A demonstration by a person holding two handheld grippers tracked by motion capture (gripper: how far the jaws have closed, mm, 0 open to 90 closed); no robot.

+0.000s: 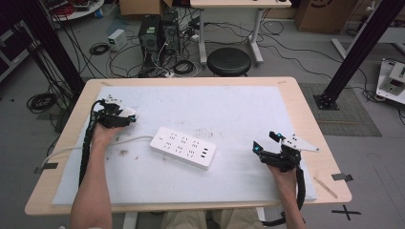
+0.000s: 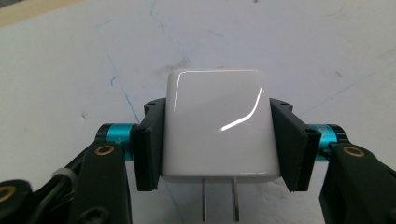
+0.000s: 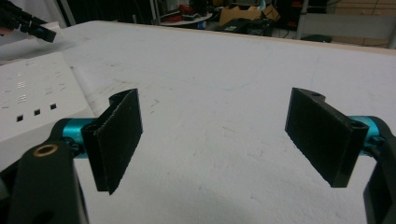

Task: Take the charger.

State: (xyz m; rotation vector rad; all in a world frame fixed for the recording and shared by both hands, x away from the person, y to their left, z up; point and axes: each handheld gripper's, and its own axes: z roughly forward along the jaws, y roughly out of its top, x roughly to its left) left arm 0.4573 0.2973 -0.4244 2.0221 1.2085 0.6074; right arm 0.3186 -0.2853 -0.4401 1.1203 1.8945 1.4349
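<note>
Your left tool is clenched on a white plug-in charger, its jaws pressed to both sides and the two prongs pointing back toward your hand, above the table's white mat. The white power strip lies mid-table, between your tools. Your right tool sits released, jaws wide apart, right of the strip.

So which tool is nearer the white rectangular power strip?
Left. The left tool is just beyond the power strip's left end; the right tool sits farther off, right.
</note>
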